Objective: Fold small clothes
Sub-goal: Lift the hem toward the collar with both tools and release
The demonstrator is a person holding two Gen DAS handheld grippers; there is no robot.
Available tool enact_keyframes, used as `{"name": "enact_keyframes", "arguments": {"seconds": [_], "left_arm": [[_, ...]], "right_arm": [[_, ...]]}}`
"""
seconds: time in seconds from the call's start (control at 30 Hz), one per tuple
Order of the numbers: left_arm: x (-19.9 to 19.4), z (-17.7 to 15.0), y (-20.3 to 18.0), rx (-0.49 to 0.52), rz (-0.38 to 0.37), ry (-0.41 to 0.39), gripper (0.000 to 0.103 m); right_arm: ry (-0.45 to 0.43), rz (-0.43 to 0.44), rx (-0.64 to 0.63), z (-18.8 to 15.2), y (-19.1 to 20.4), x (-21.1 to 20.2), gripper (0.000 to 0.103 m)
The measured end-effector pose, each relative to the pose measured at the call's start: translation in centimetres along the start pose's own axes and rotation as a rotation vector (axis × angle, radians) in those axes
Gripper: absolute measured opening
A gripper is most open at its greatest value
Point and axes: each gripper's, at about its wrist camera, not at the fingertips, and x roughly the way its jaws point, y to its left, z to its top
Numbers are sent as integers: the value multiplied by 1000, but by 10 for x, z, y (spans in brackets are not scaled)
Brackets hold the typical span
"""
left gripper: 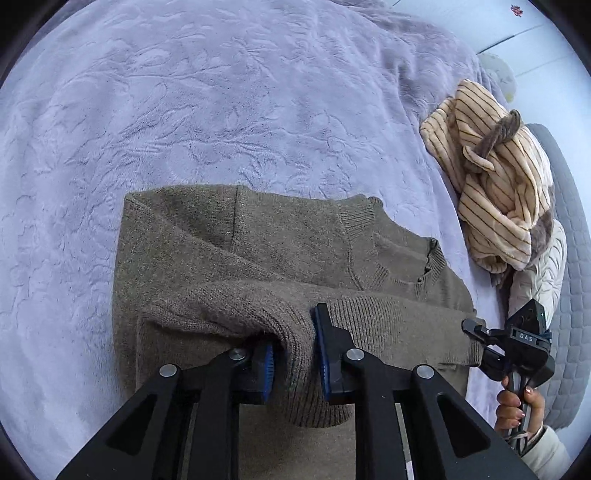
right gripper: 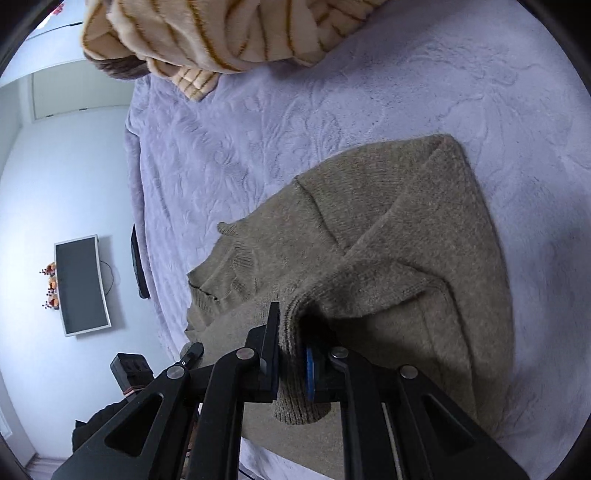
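An olive-brown knit sweater lies on a lavender bedspread, partly folded, one sleeve laid across its body. My left gripper is shut on the ribbed cuff of that sleeve, just above the sweater. In the right wrist view the sweater fills the lower middle, and my right gripper is shut on a ribbed sleeve cuff. The right gripper also shows in the left wrist view, at the sweater's right edge, held by a hand.
A cream striped plush garment lies bunched at the bed's right side, also in the right wrist view. A grey quilted cushion lies beyond it. A wall monitor hangs past the bed's edge.
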Motion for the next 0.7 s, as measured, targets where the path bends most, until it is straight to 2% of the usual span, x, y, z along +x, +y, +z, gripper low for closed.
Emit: {"name": "enact_keyframes", "arguments": {"seconds": [0.1,0.17,0.23,0.37,0.4,0.47,0.53,0.7], "left_arm": [[-21,2,-8,5,-16,-31,20],[-38,4,-12,9,-41,-48,20],[-56,4,-15,22,-44,-75,20],[-85,2,-11,46,-18,-138,20],[-89,-1,-9,69,11,-142,20],[-84,-9,-9,141,89,-111,20],[-70,-26,-11,223,152,-40,20],[-30,-64,-18,277,146,102,20]], "right_arm": [[9,1,5,4,1,-6,19],[4,6,-38,3,10,-18,30],[5,9,-77,0,17,-29,36],[-43,12,-130,-15,23,-60,37],[-64,9,-141,-20,23,-68,37],[-79,-21,-173,-31,22,-75,35],[-74,-70,-212,-42,22,-73,33],[-60,-210,-270,-55,16,-48,32]]}}
